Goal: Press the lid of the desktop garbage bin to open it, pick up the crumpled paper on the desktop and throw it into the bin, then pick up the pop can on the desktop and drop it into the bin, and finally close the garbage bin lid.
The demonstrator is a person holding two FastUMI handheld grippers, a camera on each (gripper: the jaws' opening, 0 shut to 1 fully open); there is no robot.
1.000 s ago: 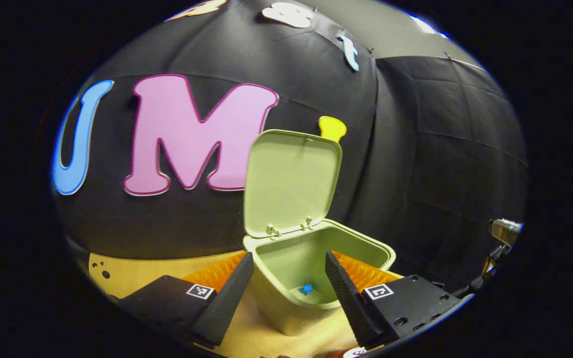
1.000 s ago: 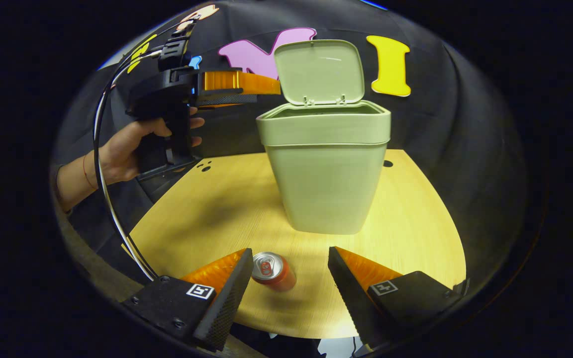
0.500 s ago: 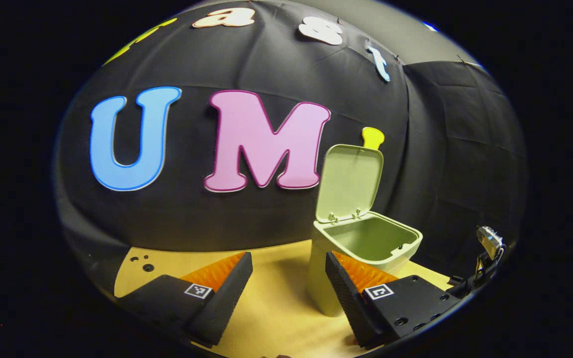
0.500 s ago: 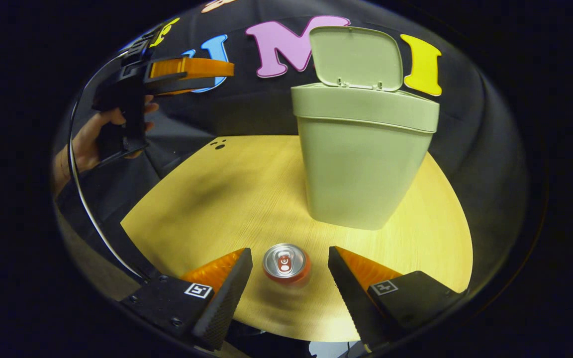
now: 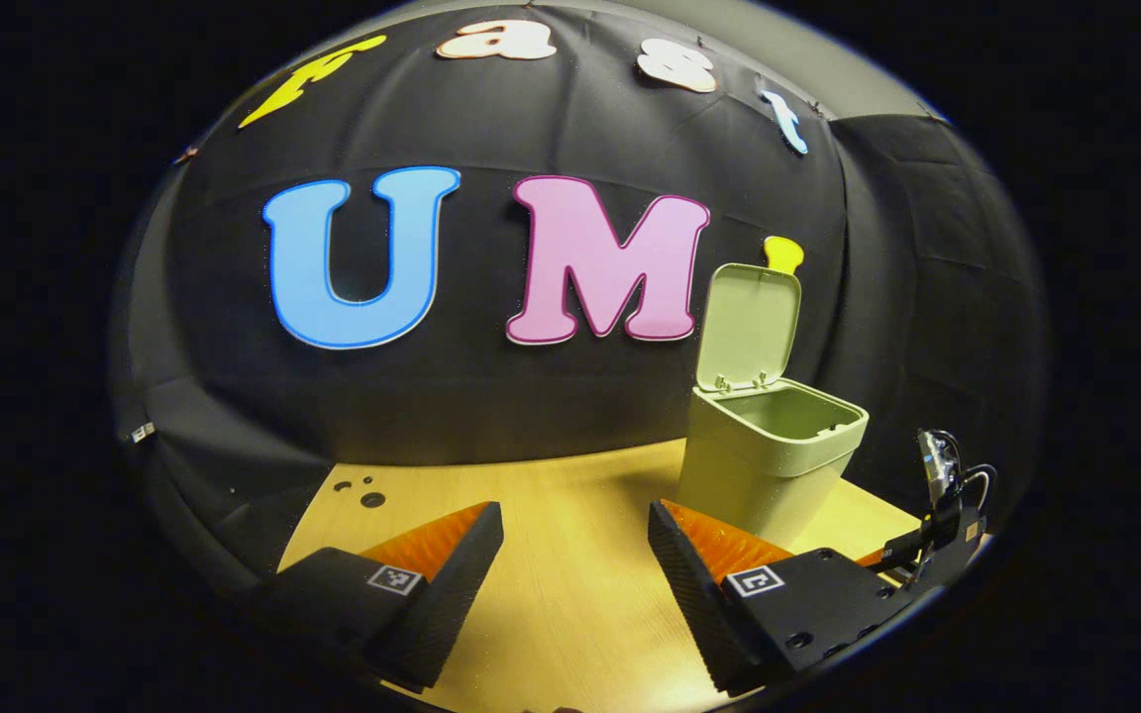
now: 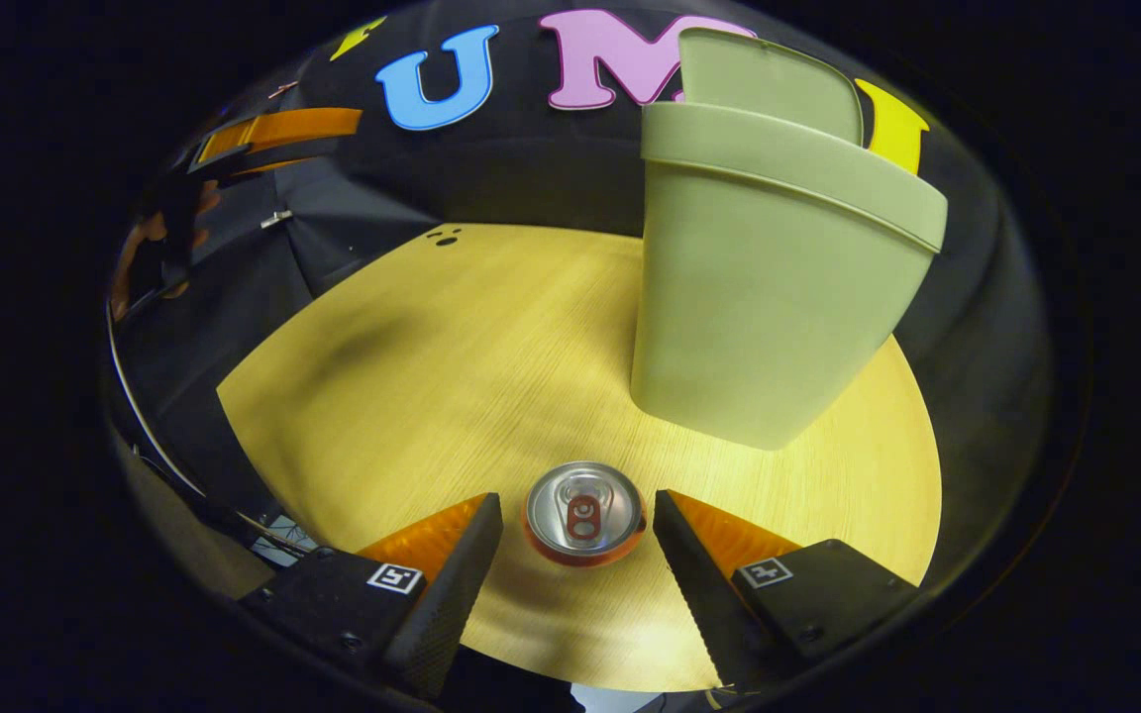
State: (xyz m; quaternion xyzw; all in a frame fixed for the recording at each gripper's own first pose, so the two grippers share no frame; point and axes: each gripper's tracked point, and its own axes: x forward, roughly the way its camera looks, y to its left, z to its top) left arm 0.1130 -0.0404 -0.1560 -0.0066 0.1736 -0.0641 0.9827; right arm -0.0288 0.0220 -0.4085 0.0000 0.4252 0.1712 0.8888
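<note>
1. The small red aluminium pop can with a silver top (image 6: 584, 515) stands upright on the pale wooden desk (image 6: 452, 376), near its front edge, in front of the tall sage-green plastic garbage bin (image 6: 769, 287).
2. The right gripper (image 6: 578, 530) hovers above the can with its fingers spread wide; the can sits between them, and neither finger seems to press on it.
3. The left gripper (image 5: 575, 555) is also spread wide and holds nothing, over bare desk well to the left of the bin (image 5: 769, 465).
4. The bin's hinged lid (image 5: 749, 322) stands upright, so the mouth is open. No crumpled paper lies on the desk, so that step looks done.
5. Handling, as a judgement: the can is probably empty, so light, thin-walled and smooth. It should dent under a hard squeeze and could slip or tip if caught only at the rim.
6. Best hold: the two fingers on opposite sides of the round wall, below the top rim, closed gently.
</note>
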